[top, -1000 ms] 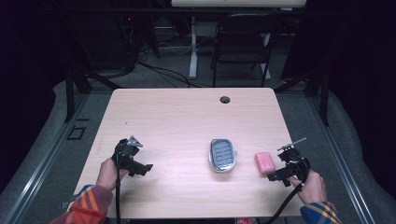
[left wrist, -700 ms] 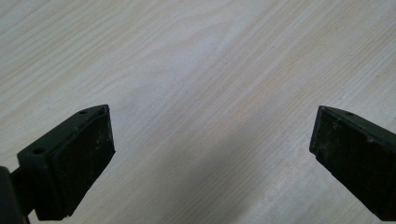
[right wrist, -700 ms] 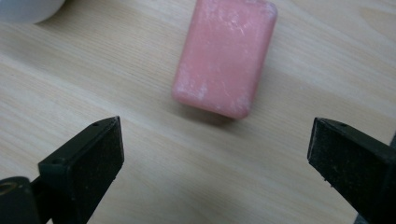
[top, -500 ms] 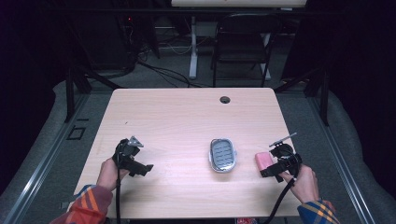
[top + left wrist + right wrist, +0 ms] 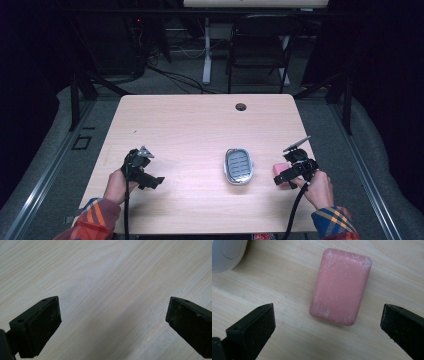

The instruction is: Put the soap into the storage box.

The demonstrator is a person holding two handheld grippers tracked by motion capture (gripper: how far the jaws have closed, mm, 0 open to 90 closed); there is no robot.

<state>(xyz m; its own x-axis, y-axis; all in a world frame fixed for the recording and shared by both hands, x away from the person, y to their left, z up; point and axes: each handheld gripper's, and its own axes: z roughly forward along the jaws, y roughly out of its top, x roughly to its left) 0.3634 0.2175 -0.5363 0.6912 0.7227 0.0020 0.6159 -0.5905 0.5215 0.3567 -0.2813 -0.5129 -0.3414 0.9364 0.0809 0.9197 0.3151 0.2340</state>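
Your right gripper (image 5: 328,322) hangs above the soap (image 5: 340,286), jaws just spread wide, nothing grasped. Pickup remains; the dish (image 5: 238,166) awaits it.

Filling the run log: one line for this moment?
right gripper: open, above pink soap, no contact | left gripper: open, nothing between jaws | soap dish: unfilled

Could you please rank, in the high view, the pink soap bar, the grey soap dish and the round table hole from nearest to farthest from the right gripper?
1. Pink rectangular soap bar, right beside the right gripper.
2. Grey oval soap dish, towards the table's middle.
3. Dark round hole, by the wooden table's far edge.
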